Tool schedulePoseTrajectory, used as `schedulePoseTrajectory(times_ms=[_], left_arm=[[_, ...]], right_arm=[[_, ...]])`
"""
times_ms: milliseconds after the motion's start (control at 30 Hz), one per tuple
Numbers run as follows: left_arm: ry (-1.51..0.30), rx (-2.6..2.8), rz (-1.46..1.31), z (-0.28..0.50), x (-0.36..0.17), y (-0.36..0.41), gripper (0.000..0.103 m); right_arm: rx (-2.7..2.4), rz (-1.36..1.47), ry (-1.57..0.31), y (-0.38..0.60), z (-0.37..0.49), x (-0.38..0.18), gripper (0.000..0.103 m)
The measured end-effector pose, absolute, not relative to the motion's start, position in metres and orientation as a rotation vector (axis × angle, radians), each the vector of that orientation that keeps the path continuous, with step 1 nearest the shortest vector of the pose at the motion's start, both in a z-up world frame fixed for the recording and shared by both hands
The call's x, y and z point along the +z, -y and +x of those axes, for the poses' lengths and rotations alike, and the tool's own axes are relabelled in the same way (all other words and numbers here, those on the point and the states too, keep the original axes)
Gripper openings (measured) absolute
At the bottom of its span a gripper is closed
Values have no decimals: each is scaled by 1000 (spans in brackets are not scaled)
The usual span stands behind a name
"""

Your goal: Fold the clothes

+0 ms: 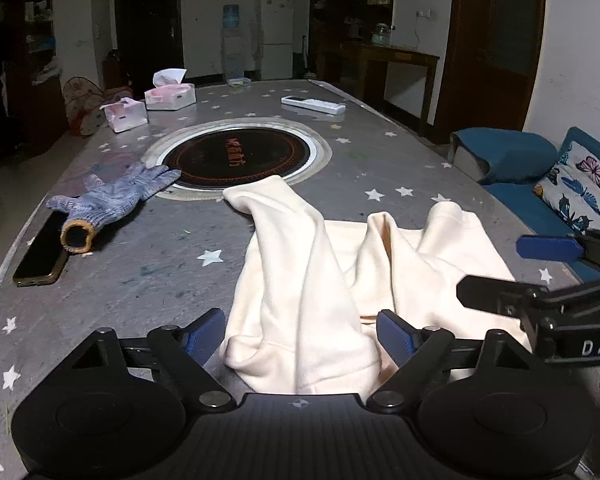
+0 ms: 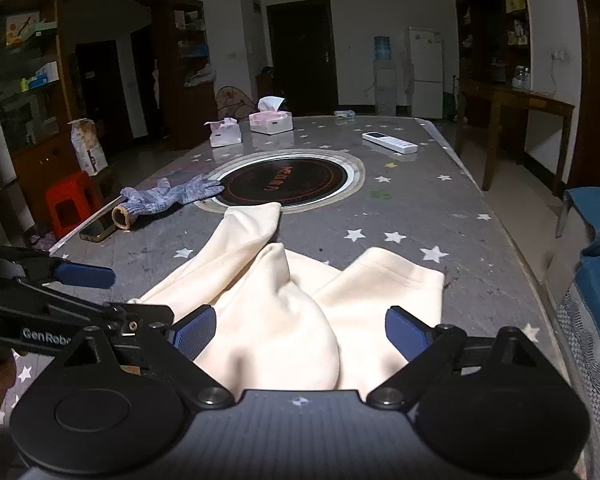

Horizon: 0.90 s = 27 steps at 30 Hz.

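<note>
A cream garment lies crumpled on the grey star-patterned table, one sleeve reaching toward the round black hob. My left gripper is open, its blue pads either side of a bunched fold at the garment's near edge. My right gripper is open too, its pads straddling another raised fold of the same garment. The right gripper also shows at the right of the left wrist view, and the left gripper at the left of the right wrist view.
A grey knit glove and a phone lie at the table's left. A round inset hob, two tissue boxes, and a white remote lie farther back. A blue sofa stands right of the table.
</note>
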<state>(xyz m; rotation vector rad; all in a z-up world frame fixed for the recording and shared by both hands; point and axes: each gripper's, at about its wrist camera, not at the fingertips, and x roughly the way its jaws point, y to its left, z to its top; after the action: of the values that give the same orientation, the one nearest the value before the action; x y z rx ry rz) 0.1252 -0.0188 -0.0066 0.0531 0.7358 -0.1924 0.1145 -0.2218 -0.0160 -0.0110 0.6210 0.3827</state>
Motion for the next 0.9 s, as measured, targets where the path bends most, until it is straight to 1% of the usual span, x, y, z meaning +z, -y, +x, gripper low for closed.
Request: schedulePoseTrajectory(times_ms=[67, 133, 200, 233, 300, 367, 433, 467, 500, 567, 667, 733, 833, 867, 900], left_arm=[[-743, -196, 57, 128, -9, 19, 81], [-747, -200, 59, 130, -10, 19, 78], [-751, -204, 59, 132, -11, 19, 76], [-754, -206, 59, 133, -12, 18, 75], [-759, -213, 59, 135, -13, 18, 70], [-763, -222, 57, 137, -14, 17, 69], [-765, -233, 60, 138, -13, 17, 65], [-767, -239, 59, 139, -13, 18, 64], [-768, -246, 59, 140, -13, 18, 60], [-772, -261, 56, 141, -14, 18, 58], [-778, -282, 48, 143, -15, 17, 48], [-782, -297, 43, 144, -15, 16, 38], [-788, -319, 35, 146, -16, 16, 29], [-789, -326, 32, 146, -16, 16, 27], [-787, -333, 31, 146, -16, 15, 22]], right_arm=[[394, -8, -628, 220, 120, -16, 88], [404, -4, -633, 218, 125, -16, 84], [415, -3, -638, 216, 129, -16, 82], [421, -4, -640, 215, 131, -17, 82], [431, -8, -647, 212, 135, -18, 77], [446, -11, -655, 208, 141, -19, 75], [458, -12, -661, 205, 146, -20, 72], [465, -13, -664, 203, 149, -20, 70], [473, -13, -668, 202, 152, -21, 67], [486, -15, -677, 199, 158, -21, 65], [497, -20, -688, 196, 168, -23, 58], [507, -14, -705, 195, 175, -26, 54], [515, -15, -732, 194, 183, -31, 47], [520, -18, -739, 193, 185, -33, 41], [525, -20, -747, 193, 187, -35, 36]])
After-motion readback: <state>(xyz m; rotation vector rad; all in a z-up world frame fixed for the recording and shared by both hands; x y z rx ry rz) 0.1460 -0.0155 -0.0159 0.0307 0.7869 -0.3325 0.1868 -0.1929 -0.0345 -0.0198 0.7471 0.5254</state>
